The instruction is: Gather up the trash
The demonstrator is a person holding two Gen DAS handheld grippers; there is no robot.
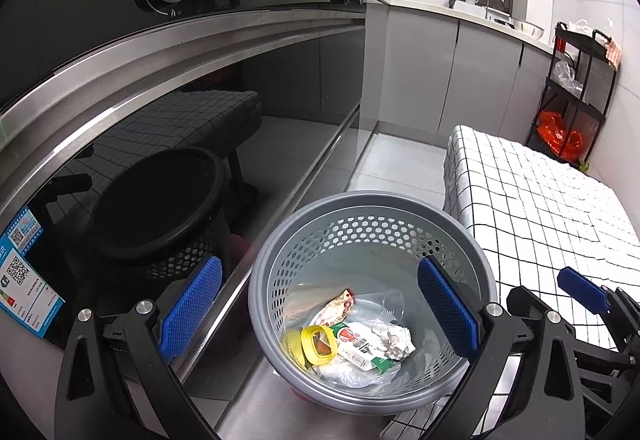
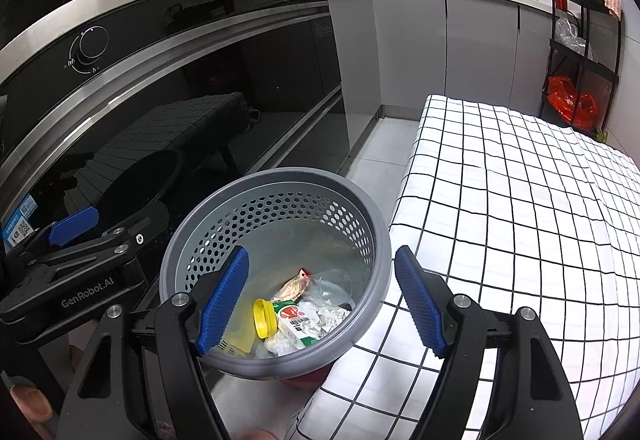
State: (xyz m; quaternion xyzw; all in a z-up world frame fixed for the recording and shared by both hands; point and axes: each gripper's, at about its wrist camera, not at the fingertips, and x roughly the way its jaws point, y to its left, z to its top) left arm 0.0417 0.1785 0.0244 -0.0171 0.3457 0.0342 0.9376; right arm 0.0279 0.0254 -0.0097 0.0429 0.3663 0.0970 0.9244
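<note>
Above the grey bin (image 2: 276,268), both grippers, left (image 1: 318,310) and right (image 2: 322,298), gape wide, empty; next pickup: search toward 3 o'clock.

Grey perforated bin (image 1: 372,215) upright on floor; inside: yellow lid (image 1: 318,344), green-white carton (image 1: 360,350), crumpled paper (image 1: 394,340), clear plastic cup (image 1: 390,306).

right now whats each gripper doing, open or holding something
Left gripper: open, holding nothing, above the gray bin.
Right gripper: open, holding nothing, above the same bin.
</note>
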